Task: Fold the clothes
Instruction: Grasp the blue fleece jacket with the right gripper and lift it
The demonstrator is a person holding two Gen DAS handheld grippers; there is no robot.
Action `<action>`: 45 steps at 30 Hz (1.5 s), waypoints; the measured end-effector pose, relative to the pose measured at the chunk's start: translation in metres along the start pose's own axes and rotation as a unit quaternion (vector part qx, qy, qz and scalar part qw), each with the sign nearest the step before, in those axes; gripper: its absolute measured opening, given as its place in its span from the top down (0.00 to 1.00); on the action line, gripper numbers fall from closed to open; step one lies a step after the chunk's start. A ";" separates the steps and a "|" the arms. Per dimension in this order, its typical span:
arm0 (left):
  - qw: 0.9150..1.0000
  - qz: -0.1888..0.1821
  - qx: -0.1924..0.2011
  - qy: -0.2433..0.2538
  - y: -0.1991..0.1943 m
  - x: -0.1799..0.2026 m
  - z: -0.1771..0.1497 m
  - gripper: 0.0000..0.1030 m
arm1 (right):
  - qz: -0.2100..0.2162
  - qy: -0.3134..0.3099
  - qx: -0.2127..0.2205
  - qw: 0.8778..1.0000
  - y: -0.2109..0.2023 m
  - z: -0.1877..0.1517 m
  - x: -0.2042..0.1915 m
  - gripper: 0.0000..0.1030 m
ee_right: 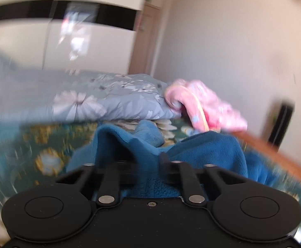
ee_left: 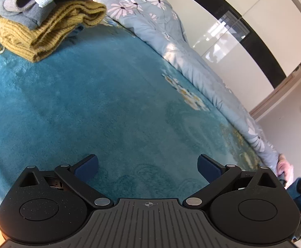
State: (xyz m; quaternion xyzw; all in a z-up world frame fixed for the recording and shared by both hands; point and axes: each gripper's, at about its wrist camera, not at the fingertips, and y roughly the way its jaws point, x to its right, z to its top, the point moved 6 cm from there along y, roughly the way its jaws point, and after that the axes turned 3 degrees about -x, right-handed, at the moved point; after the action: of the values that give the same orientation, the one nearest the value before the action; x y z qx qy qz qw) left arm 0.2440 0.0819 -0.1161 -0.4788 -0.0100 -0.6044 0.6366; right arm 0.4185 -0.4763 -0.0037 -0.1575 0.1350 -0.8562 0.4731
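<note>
My left gripper [ee_left: 148, 166] is open and empty, low over the teal bed cover [ee_left: 92, 103]. A stack of folded clothes lies at the far left: a mustard knit sweater [ee_left: 45, 31] with grey garments [ee_left: 16, 4] on top. In the blurred right wrist view my right gripper [ee_right: 148, 159] is shut on a blue fleece garment [ee_right: 202, 148], which bunches up between and over the fingers and lies crumpled on the bed. A pink fleece garment [ee_right: 204, 103] lies behind it.
A rolled pale blue floral duvet [ee_left: 171, 41] runs along the far side of the bed; it also shows in the right wrist view [ee_right: 109, 101]. A white wardrobe with a black band [ee_left: 243, 20] stands behind. The wooden bed edge [ee_right: 274, 150] is at right.
</note>
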 end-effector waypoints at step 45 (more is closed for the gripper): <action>0.994 -0.055 0.096 -0.019 -0.126 -0.012 0.027 0.00 | 0.386 0.219 -0.020 0.896 -0.173 0.045 -0.060 0.89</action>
State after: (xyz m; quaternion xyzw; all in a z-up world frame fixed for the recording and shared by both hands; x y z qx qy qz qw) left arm 0.1576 0.1313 -0.0331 -0.4257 -0.1063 -0.6254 0.6452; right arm 0.3340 -0.3393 0.0951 0.0886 0.3026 -0.6166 0.7213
